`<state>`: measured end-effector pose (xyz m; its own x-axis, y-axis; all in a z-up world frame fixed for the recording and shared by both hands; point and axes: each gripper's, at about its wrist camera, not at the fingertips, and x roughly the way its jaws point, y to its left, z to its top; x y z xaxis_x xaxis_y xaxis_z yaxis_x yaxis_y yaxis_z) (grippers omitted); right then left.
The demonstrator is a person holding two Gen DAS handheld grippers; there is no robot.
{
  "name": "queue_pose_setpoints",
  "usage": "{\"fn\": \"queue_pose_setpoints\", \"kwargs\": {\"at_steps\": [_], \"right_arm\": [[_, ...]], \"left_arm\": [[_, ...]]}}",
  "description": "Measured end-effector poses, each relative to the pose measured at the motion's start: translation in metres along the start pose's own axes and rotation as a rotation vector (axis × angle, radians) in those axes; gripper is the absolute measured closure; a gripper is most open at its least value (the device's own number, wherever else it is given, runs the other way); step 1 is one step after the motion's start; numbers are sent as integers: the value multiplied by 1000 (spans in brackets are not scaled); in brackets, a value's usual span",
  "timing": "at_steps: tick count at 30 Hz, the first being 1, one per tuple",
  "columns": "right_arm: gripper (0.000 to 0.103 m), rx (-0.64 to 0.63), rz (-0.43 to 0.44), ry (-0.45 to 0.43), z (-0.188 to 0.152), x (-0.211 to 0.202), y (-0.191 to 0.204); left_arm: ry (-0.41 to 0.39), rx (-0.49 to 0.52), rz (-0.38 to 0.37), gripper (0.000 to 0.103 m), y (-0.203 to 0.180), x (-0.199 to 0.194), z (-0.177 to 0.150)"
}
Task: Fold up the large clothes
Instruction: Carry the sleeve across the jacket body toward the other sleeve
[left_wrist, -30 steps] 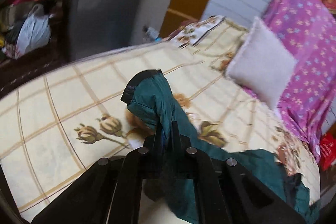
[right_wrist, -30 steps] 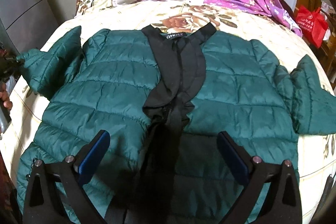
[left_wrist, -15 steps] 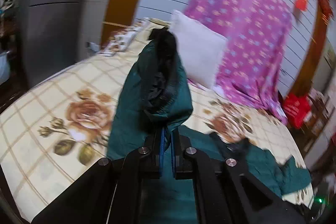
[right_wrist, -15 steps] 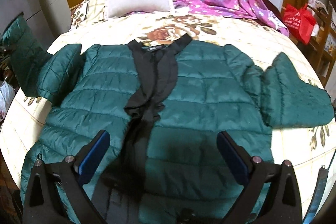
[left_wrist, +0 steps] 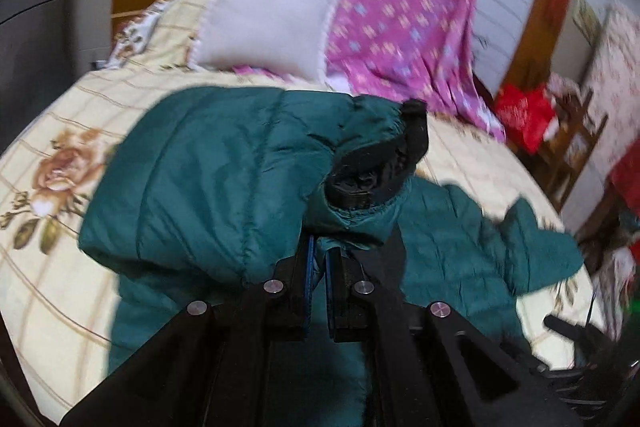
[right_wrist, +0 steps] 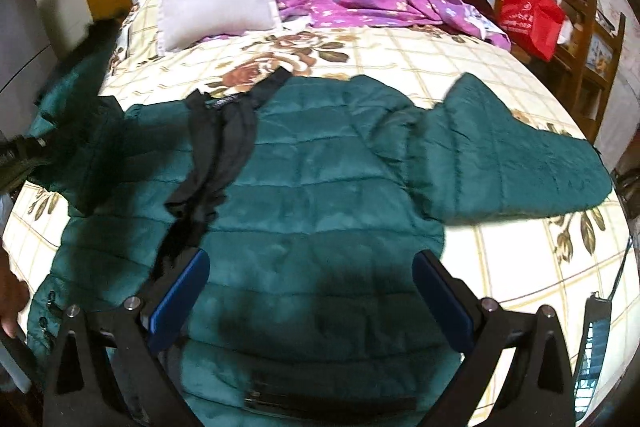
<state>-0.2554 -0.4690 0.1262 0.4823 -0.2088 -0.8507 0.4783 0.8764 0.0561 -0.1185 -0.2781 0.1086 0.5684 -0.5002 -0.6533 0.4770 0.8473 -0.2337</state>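
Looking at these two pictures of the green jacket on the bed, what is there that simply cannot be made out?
- Jacket hem: right wrist view, cut off by the bottom edge and the right gripper.
- Collar label: right wrist view, too small to read.
- Left sleeve: blurred in both views.
- Bed under that sleeve: left wrist view, hidden by it.
- Red bag contents: not visible.
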Motion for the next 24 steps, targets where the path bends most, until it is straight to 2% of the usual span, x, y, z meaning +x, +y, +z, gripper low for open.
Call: {"fn": "queue_pose_setpoints", "kwargs": {"at_steps": [5,9,13,15,16,17,19,21,24], "right_arm": [[0,32,-1,20,-3,5,-15],[0,53,-10,25,-6,8,-24],[0,83,13,14,-2,7,-27],[0,97,50,16,0,10,-25],[0,106,77,18,3,12,-22],[0,113,95,23,4,16,-19],[0,126,130,37,6,25,-11],[0,147,168,72,7,37,-5],[0,170,190,104,6,54,3]], "left_arm": [[129,1,-35,103,-23,39,-26],[241,-18,-166,103,-26,55,-38],[232,35,-264,103,-31,27,-38],[210,55,-297,90,-28,8,-36],[189,65,-299,81,-25,-4,-34],[171,73,-294,76,-22,-13,-32],[135,93,-264,75,-11,-30,-29],[124,106,-199,75,4,-39,-23],[108,78,-126,75,35,-42,-17]]}}
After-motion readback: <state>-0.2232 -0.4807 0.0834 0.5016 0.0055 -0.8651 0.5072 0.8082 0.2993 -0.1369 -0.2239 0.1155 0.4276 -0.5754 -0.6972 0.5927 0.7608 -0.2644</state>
